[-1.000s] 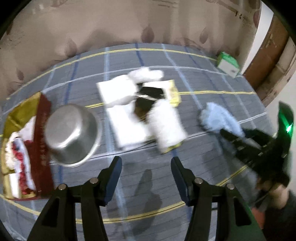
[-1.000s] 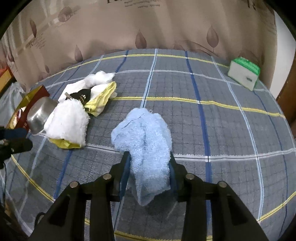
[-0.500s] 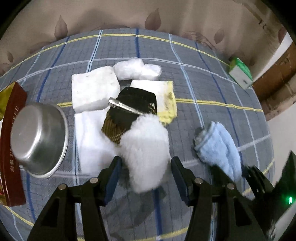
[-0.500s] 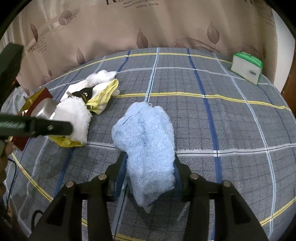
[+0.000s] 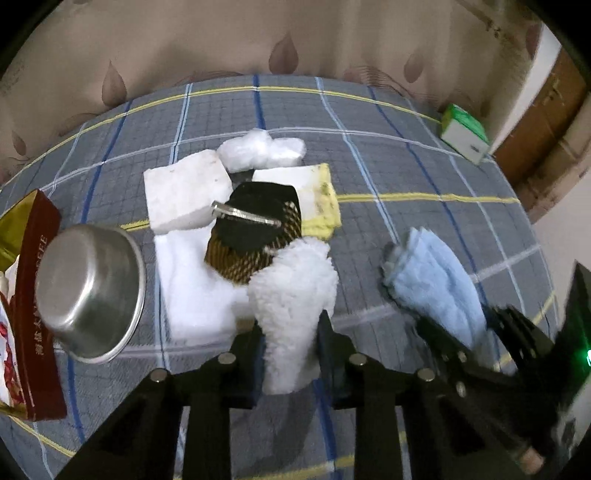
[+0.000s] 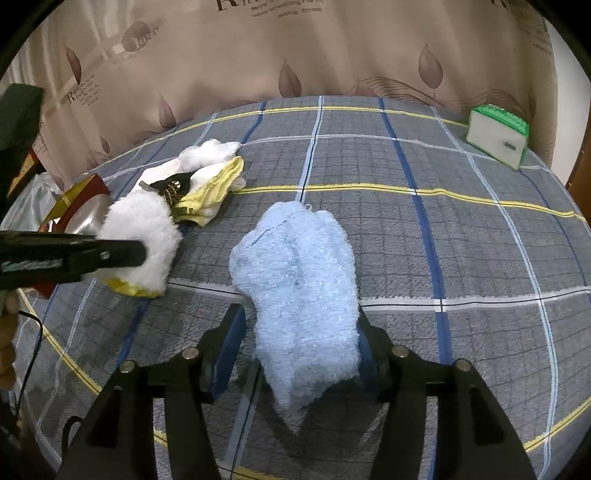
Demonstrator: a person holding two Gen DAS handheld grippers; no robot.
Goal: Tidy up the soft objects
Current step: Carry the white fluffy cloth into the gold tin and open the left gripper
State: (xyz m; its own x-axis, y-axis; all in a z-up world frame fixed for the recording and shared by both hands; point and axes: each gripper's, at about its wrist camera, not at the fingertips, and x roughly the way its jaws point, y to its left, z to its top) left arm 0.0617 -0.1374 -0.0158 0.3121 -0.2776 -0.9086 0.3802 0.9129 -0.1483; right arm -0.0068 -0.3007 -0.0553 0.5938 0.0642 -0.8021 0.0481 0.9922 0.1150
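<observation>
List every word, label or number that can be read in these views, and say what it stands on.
"R" then blurred letters, large print on the beige leaf-patterned curtain: rest unreadable.
"love", slanted, on the same curtain: only a likely reading.
Small lines of print under these: too small to read.
"...FEE" and a column of Chinese characters on the red and gold box: characters too blurred to read.
Small label on the green and white box: unreadable.

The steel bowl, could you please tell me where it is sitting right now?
In the left wrist view the steel bowl lies tilted at the left of the checked cloth, leaning against the red box, just left of the white foam sheet.
</observation>
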